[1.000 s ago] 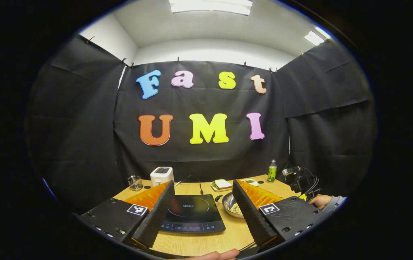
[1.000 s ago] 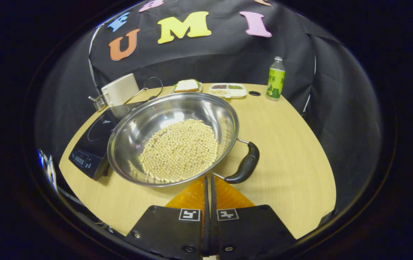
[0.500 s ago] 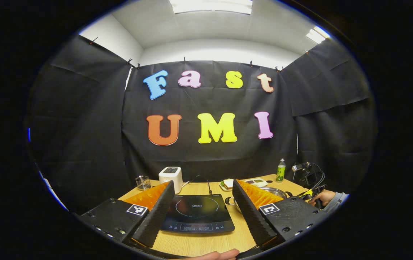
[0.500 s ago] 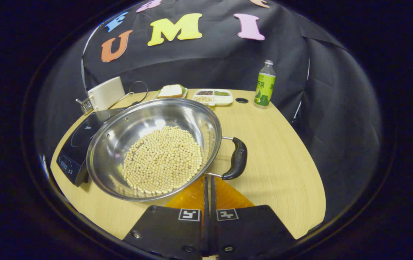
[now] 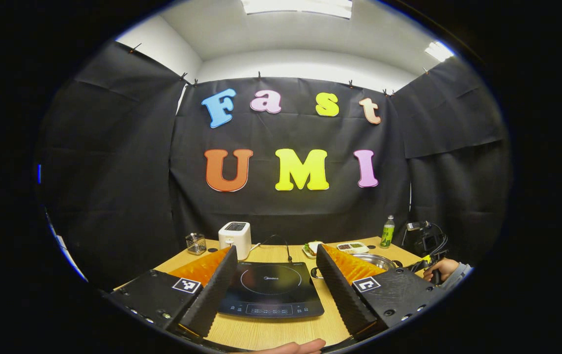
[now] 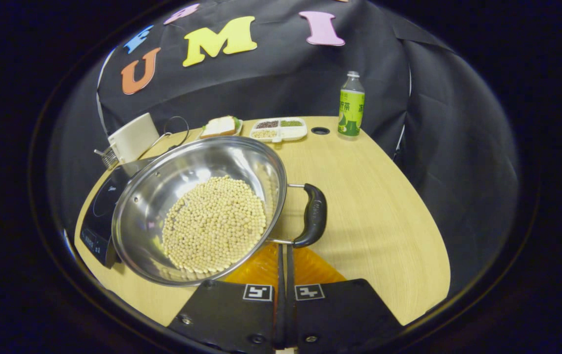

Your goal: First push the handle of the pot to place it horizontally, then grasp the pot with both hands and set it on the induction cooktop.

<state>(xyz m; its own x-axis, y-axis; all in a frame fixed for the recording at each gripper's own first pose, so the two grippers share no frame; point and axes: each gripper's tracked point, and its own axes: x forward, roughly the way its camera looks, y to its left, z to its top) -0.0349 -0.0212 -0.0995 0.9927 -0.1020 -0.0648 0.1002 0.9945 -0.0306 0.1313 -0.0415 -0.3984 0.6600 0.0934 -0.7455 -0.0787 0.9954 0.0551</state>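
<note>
In the right gripper view the wide, shallow stainless-steel pot (image 6: 197, 206), filled with pale round beans (image 6: 214, 223), sits on the light wooden tabletop (image 6: 374, 196) just to the right of the flat black induction cooktop (image 6: 101, 206), its rim seeming to overlap the cooktop's edge, though the lens makes that hard to judge; the right tongs (image 6: 283, 258) are pressed together with nothing between them, their tips just under the near end of the pot's black curved side handle (image 6: 314, 215), a closed blunt point being the sensible tool for nudging the handle round rather than gripping it; whether they touch it I cannot tell. The handle lies to the pot's right, so the pushing step looks nearly finished. In the left gripper view the left tongs (image 5: 276, 275) stand wide apart over the cooktop (image 5: 271, 290), probably waiting to take the pot's far side for the two-handed lift.
</note>
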